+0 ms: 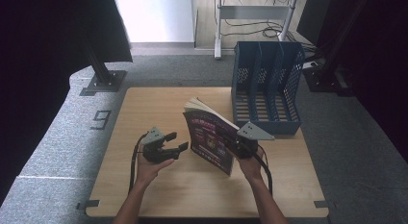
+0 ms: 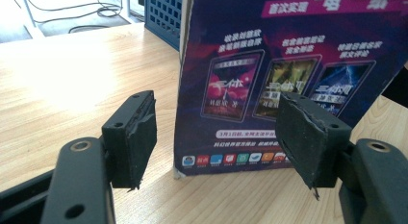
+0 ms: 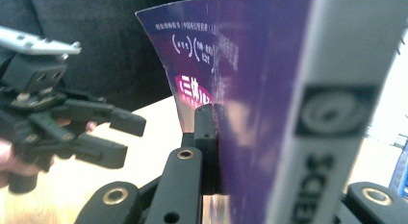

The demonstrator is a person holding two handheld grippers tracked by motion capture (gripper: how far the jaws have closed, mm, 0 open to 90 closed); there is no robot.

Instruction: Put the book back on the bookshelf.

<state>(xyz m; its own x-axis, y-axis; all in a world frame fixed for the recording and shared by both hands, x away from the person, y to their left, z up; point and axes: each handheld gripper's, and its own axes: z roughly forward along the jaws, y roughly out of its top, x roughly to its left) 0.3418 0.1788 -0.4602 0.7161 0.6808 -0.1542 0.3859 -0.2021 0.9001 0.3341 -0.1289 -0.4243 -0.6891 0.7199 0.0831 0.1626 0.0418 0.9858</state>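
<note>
The right gripper [image 1: 239,146] clamps a purple magazine [image 1: 211,137], holding it upright on the wooden table [image 1: 144,108]. The left gripper [image 1: 176,141], jaws spread wide, sits just beside its cover. A blue file rack [image 1: 267,87] stands behind.

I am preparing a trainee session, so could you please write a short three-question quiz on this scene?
1. True or false: the right gripper is clamped on the purple magazine.
2. Multiple choice: the left gripper is
A. shut on the magazine
B. open beside the magazine, holding nothing
C. inside the file rack
3. Short answer: what stands at the table's far right corner, behind the magazine?

Key
1. True; in the right gripper view its jaws pinch the magazine near the spine.
2. B
3. A blue, empty magazine file rack with three slots, on the wooden table.
</note>
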